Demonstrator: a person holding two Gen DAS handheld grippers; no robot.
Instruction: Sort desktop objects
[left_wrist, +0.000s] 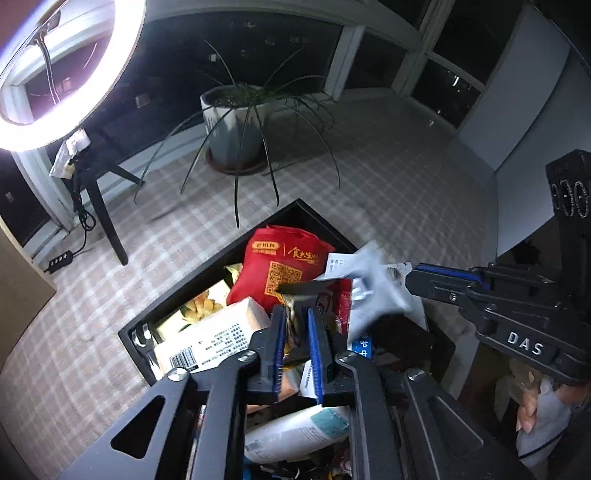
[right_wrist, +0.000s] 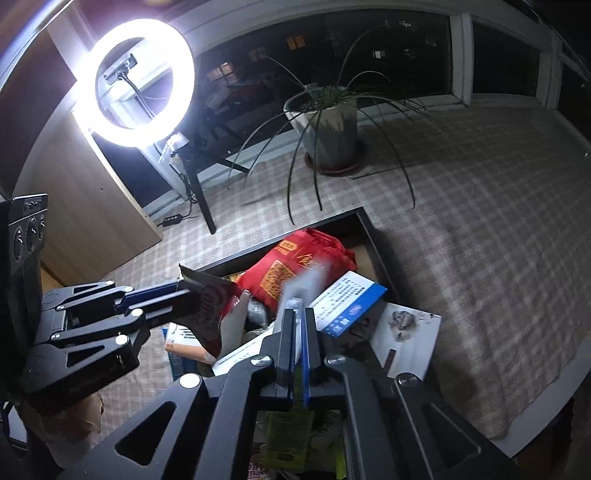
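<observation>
Both your grippers sit over one black tray (left_wrist: 207, 271) on the checked tablecloth (left_wrist: 388, 177) of the table.

Left gripper (left_wrist: 298, 317): closed on one dark coffee sachet (left_wrist: 295, 295). It stands between the blue pads, top edge sticking out above the tips. In the right wrist view the same sachet (right_wrist: 207, 295) shows red lettering and hangs over the tray's near-left side.

Right gripper (right_wrist: 299, 314): jaws nearly together, pinching one pale packet (right_wrist: 308, 280). It's motion-blurred, so I can't tell what it is. From the left wrist view it's a white smear (left_wrist: 373, 280) at the gripper tip, above the tray's right part.

Tray count, what's readable:
- 1 red bag (left_wrist: 284, 266) with a QR code, at the back.
- 1 yellow-flower box (left_wrist: 201, 304), left side.
- 1 white barcoded box (left_wrist: 218, 332), just in front of the flower box.
- 1 white-and-blue printed card (right_wrist: 347, 302), tilted on the right rim.
- 1 white sheet with a dark drawing (right_wrist: 406, 332), half over the tray's right edge.
- 1 white-and-teal tube-like pack (left_wrist: 295, 432), nearest you, partly hidden by the gripper.

More stuff lies under these, too cluttered to count.

Off the tray: 1 potted plant (left_wrist: 236, 125) on a saucer, well apart behind it. 1 ring light (right_wrist: 135, 83) on a stand at left.
</observation>
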